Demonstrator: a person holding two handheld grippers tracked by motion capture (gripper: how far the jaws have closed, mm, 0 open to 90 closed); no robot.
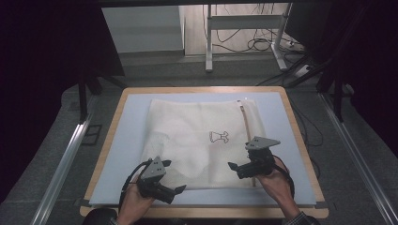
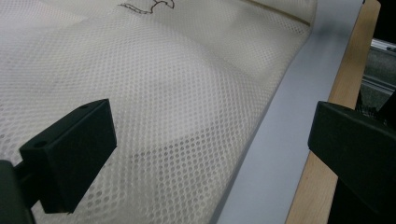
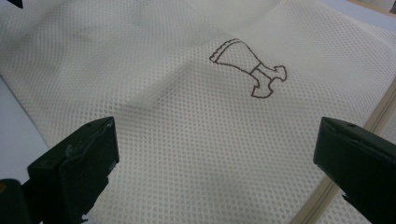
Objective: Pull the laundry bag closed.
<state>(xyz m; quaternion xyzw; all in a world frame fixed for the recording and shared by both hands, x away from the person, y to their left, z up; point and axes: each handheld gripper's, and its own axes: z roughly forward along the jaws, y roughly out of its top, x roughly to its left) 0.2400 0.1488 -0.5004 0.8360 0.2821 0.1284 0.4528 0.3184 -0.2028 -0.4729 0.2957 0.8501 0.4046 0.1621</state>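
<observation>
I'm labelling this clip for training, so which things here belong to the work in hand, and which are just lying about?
Part of the job:
- white mesh laundry bag, flat on the mat
- left hand-held gripper, open at the bag's near edge
- right hand-held gripper, open over the bag
- bag's zipper

Just there:
- grey mat
- cables on the floor
- desk legs

White mesh laundry bag (image 1: 197,140) lies flat on the table's pale blue mat, roughly centred, its near edge close to the mat's front. Fine see-through netting, cream-white, with soft wrinkles and a shallow fold across the middle. A small dark outline drawing (image 3: 247,67) is printed right of centre. A tan zipper strip (image 1: 246,136) runs along the right side, far to near; probably zipped shut, hard to tell. Something pale seems to lie inside, unclear.
</observation>
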